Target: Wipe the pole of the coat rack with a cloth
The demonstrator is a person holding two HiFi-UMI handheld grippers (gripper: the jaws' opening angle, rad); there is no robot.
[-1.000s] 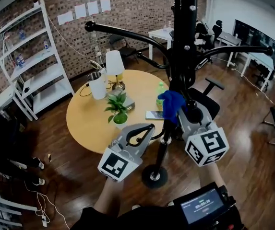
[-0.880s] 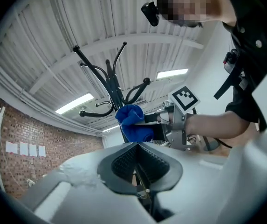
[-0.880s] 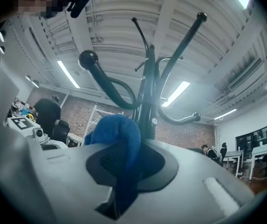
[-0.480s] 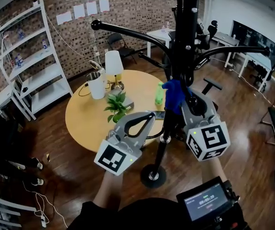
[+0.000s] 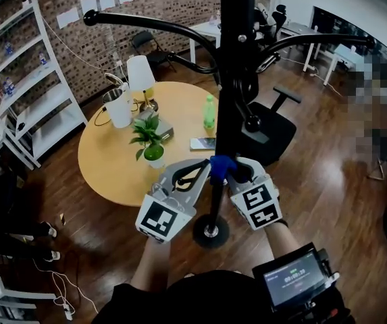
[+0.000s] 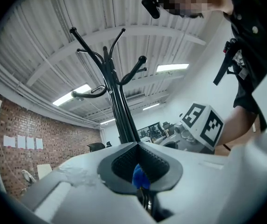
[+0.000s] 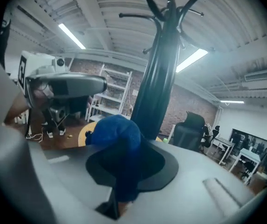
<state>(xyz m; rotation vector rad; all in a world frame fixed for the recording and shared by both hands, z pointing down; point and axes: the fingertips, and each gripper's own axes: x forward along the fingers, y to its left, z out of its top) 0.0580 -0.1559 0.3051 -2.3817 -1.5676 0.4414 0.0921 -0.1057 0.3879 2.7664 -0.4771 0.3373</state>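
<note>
Head view: the cloth has come down the pole to its low end, near the base.
A second ago it sat up by the hook arms, so I judge this down-stroke nearly done, with only the last stretch above the base unwiped. The right gripper is clamped on the blue cloth, bunched between its jaws and pressed to the pole. The left gripper has its jaws together on nothing, tips just beside the pole, opposite the cloth.
</note>
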